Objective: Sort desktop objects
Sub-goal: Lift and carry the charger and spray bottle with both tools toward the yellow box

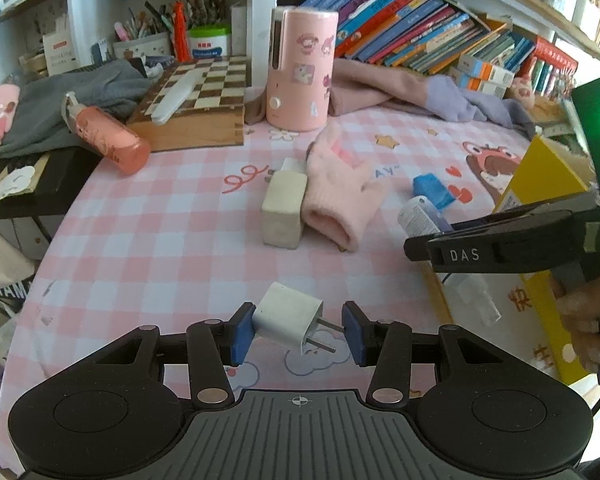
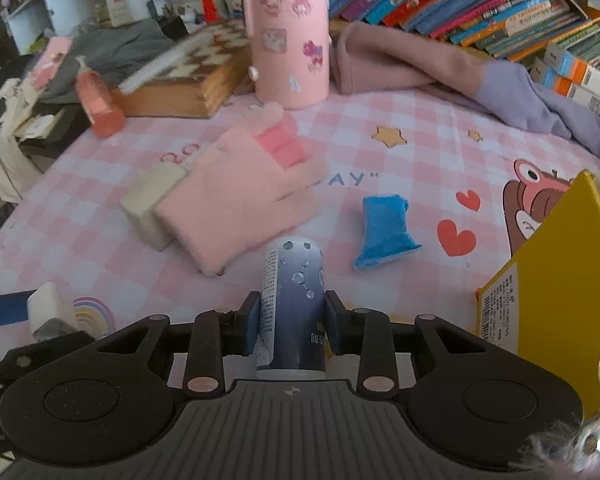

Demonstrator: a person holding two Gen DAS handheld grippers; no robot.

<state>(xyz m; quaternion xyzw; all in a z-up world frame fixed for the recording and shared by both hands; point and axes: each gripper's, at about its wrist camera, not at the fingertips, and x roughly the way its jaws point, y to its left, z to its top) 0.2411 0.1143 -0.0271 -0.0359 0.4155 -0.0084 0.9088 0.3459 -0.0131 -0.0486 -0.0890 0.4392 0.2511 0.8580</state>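
left claw (image 1: 298, 330) around white charger (image 1: 290, 318) — right claw (image 2: 291, 322) on blue tube (image 2: 294, 304)

You see a pink-and-white checked tablecloth (image 2: 100, 248), pale pink glove (image 2: 236, 204), white charger (image 1: 290, 320), dark blue tube (image 2: 294, 300) — bubble print — blue pouch (image 2: 384, 230), yellow box (image 2: 556, 280).

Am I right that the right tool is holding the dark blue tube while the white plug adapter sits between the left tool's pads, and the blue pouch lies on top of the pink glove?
Not quite. The right wrist view shows the blue pouch lying on the checked cloth beside the pink glove, apart from it. The rest holds: right tool grips the tube; the adapter sits between the left tool pads.
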